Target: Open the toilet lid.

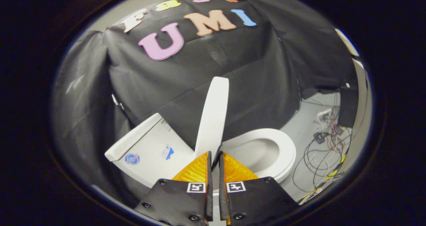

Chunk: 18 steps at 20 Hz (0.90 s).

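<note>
Tongs-mounted (215,156) fisheye, close, facing raised lid (213,116).

raised lid (213,114) ahead, seemingly between fingers (196,169)

My fisheye view bends straight lines near its rim and stretches the black cloth wall (186,79). Lighting is moderate and even. The raised toilet lid (213,113) and seat (283,146) read bright without glare; soft shadow fills the bowl. My gripper (215,159), fingers nearly closed, appears sharp; the outer margins blur.
</note>
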Each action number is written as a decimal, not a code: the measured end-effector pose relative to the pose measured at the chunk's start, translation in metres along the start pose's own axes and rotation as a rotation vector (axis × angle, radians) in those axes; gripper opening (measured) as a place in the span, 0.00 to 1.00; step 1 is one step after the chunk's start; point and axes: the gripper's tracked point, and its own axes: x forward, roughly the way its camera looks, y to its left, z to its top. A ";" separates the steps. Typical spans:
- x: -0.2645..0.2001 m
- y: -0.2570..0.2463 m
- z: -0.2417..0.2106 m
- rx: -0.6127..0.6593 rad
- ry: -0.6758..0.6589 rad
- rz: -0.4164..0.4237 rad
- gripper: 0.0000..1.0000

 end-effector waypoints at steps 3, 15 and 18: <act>0.000 0.025 0.005 -0.076 -0.019 0.058 0.12; 0.004 0.140 0.002 -0.176 -0.041 0.243 0.13; 0.008 0.165 -0.005 -0.203 -0.031 0.280 0.13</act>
